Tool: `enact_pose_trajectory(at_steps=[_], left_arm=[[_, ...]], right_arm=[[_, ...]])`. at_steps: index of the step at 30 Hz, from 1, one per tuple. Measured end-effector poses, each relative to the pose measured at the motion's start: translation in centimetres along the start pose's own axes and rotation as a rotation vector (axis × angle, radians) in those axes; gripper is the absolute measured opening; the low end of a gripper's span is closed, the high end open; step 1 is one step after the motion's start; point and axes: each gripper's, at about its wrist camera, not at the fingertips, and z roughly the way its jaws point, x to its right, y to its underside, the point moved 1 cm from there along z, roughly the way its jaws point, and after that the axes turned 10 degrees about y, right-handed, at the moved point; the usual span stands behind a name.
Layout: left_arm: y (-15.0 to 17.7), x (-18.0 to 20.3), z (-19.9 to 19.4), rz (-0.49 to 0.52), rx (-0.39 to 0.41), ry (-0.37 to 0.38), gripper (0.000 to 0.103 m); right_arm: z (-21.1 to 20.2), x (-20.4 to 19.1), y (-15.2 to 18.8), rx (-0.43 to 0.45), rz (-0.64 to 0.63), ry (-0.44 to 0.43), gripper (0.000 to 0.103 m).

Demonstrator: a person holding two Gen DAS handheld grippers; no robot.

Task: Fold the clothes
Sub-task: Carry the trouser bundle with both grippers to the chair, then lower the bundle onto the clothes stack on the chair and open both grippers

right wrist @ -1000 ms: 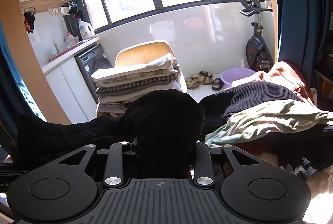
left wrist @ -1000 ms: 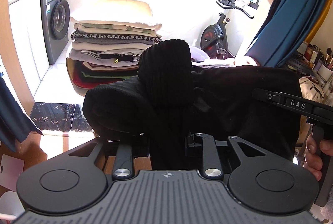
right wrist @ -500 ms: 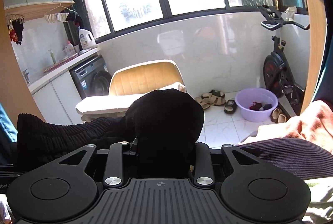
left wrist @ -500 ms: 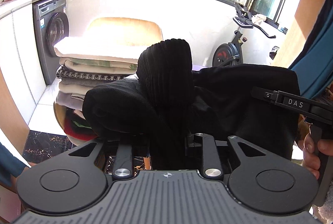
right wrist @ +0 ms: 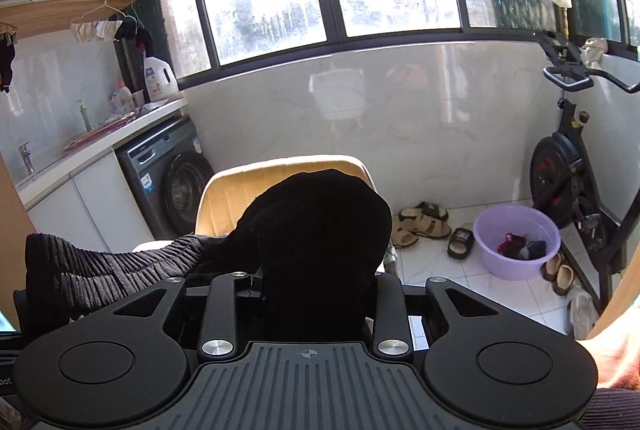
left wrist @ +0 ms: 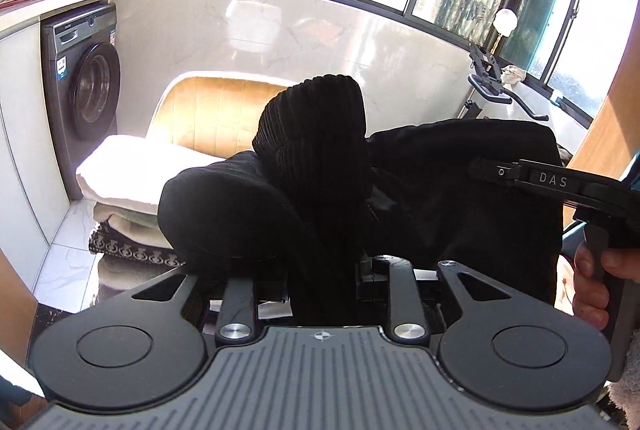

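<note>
Both hands loaded. Your left gripper [left wrist: 324,262] is clamped on a bunched fold of the black ribbed garment [left wrist: 316,150], jaws nearly closed, cloth bulging up at frame centre. Your right gripper [right wrist: 316,282] pinches the other end the same way; the fabric spans between them, off to the left edge of the right wrist view.

Stack of folded clothes [left wrist: 132,182] sits on the tan chair [left wrist: 216,110], centre-left. Likely step: carry the piece over and lay it on top.

Keep both hands level, the span taut, and set down flat and square to the stack before releasing. Washing machine [left wrist: 84,90] at far left, clear of your path.
</note>
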Motion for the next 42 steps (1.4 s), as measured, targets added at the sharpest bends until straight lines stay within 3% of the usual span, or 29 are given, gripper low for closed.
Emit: enact_pose_trajectory(at_steps=[6,9,17,21,24,27,29,30,32,35,42], left_arm=[[-5.6,-5.1,3.9,0.044,0.021,0.022,0.027],[-7.2,-7.5,6.0,-0.002,0.024,0.001,0.027],[-9.7,-13.7,10.8,-0.138,0.040,-0.141,0.027],[-9.7,-16.1,13.6,-0.176,0.006,-0.211,0.027],[-7.9,-18.2,15.9,-0.252,-0.038,-0.235,0.028],[-5.4,-20.4,17.9,-0.341,-0.086,-0.248,0.030],[-4.4,-21.1,18.1,-0.373,-0.091,-0.232,0.036],[-4.2,-21.4,18.0,-0.384,-0.088,-0.219,0.036],[-4.4,-21.8,17.5,-0.407,-0.101,-0.192,0.040],[-5.0,-23.0,16.5,-0.441,-0.116,-0.150,0.044],[-5.9,-23.6,14.1,-0.461,-0.133,-0.107,0.044]], right_arm=[[9.2,-4.6,-6.0,0.012,-0.033,0.033,0.027],[14.5,-6.6,-8.5,-0.003,-0.071,0.023,0.027],[29.3,-11.8,-13.2,-0.085,-0.219,-0.072,0.027],[36.6,-14.1,-13.2,-0.158,-0.286,-0.125,0.027],[41.4,-15.6,-10.8,-0.217,-0.339,-0.145,0.027],[45.9,-16.6,-7.8,-0.293,-0.388,-0.098,0.031],[48.1,-16.4,-6.2,-0.341,-0.366,-0.030,0.044],[48.6,-15.9,-5.6,-0.357,-0.333,0.004,0.055],[48.1,-13.8,-5.2,-0.371,-0.225,0.039,0.063],[45.1,-9.4,-4.8,-0.386,-0.030,0.006,0.077],[36.4,-0.3,0.1,-0.556,0.372,-0.147,0.071]])
